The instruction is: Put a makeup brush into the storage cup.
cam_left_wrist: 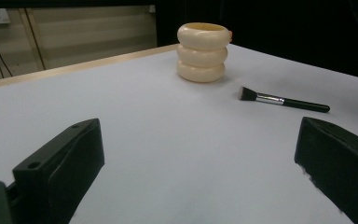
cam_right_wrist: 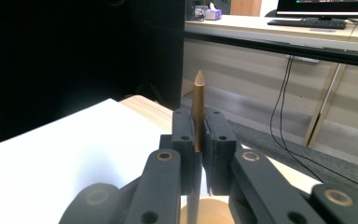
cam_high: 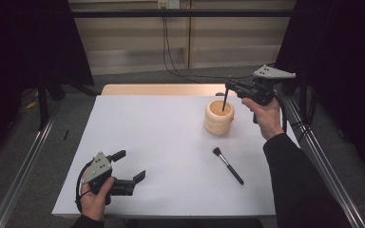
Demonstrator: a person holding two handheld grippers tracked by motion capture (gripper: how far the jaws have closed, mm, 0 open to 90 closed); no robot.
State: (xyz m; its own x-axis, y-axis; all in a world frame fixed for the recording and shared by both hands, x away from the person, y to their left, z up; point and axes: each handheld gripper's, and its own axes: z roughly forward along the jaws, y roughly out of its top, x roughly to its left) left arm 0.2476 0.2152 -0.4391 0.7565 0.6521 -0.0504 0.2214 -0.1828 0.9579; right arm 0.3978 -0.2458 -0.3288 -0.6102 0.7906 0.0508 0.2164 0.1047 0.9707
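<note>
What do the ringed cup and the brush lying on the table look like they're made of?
The ringed cup looks like glazed ceramic or smooth plastic: cream-coloured, with a soft sheen on its three stacked rings; the look alone can't settle which. The brush has dark bristles, a shiny silver band that looks like metal, and a glossy black handle, perhaps lacquered wood or plastic.

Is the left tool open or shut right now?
Open. The left tool rests low over the white table, its jaws spread wide with nothing between them.

A smooth, glossy cream holder [cam_left_wrist: 201,51] is sitting on the matt white table [cam_high: 161,142]; the brush [cam_left_wrist: 283,100] is showing a shiny metal ferrule and glossy black handle.
</note>
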